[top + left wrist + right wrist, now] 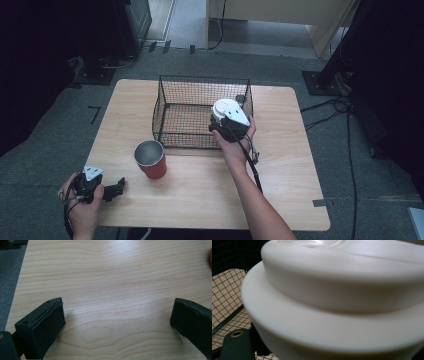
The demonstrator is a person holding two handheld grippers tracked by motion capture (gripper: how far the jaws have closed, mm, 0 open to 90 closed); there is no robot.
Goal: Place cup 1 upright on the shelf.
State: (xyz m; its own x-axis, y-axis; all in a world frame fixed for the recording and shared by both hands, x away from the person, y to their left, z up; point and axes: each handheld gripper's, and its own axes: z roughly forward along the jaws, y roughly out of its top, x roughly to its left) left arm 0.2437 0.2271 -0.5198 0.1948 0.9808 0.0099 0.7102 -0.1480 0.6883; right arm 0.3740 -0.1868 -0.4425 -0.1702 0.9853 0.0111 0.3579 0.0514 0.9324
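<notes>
White plastic, smooth and stepped like a lid (342, 302), sits close against the right gripper (229, 120), whose jaws look clamped on it over the near right corner of the wire basket (170, 107). It is likely light, stiff and slippery, so the thin rim is the place to pinch. The left gripper (117, 322) rests, jaws apart, on the wooden table (112, 277) near a red cup (151, 159).

White lid (342, 302), black mesh basket (172, 90), red cup (155, 167)
</notes>
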